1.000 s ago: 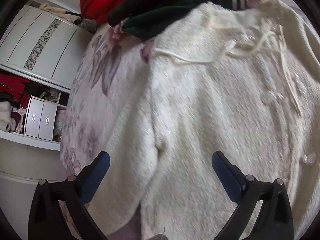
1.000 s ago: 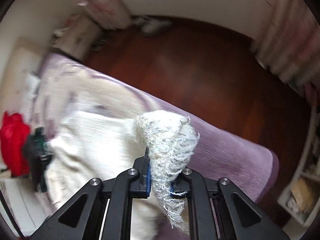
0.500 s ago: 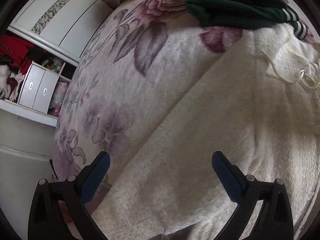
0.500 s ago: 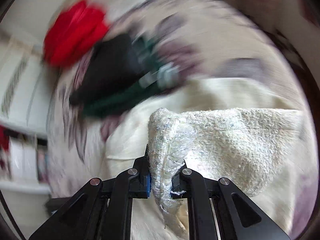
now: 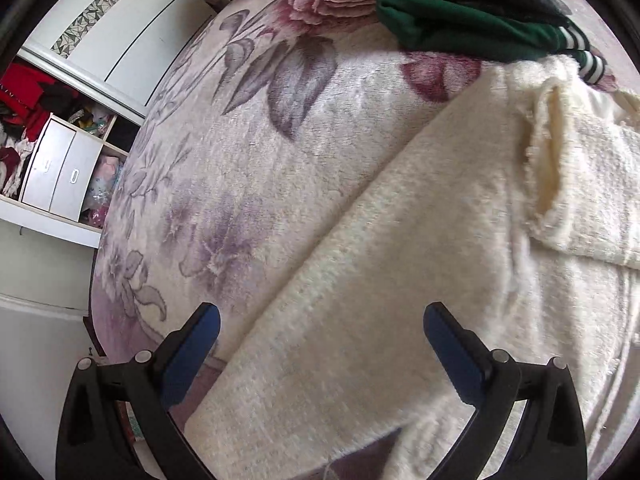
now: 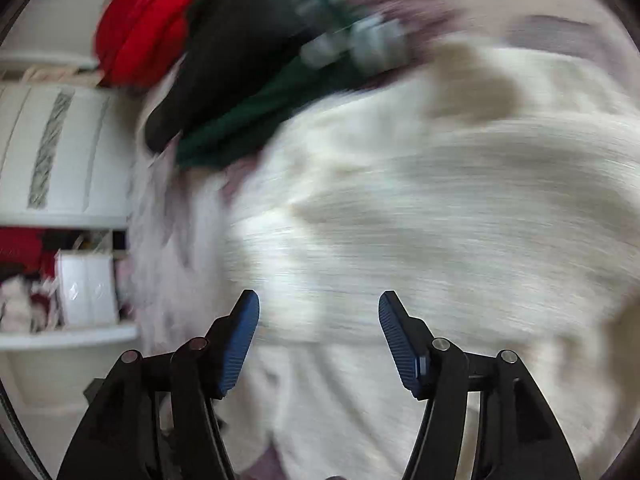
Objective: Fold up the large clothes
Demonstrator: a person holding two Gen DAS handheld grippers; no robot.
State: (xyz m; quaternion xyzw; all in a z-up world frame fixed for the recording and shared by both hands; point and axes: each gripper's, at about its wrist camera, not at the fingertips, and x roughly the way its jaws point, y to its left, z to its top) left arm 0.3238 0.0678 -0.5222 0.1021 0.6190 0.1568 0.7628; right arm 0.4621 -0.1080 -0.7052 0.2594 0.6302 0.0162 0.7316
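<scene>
the fluffy cream knitted garment [image 5: 420, 280] lies spread on the pale floral plush bedspread [image 5: 248, 152], its upper edge just beside a dark green striped-cuff top [image 5: 472, 32]. the left gripper [image 5: 320, 344] hovers over it, jaws wide, nothing between them. the right gripper [image 6: 318, 332], blurred view, is opening its jaws above the cream fabric, pinching nothing.

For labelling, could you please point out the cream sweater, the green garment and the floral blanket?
cream sweater [image 5: 400, 300], left wrist view, flat body.
green garment [image 5: 460, 32], left wrist view, folded middle.
floral blanket [image 5: 240, 152], left wrist view, bare patch.
</scene>
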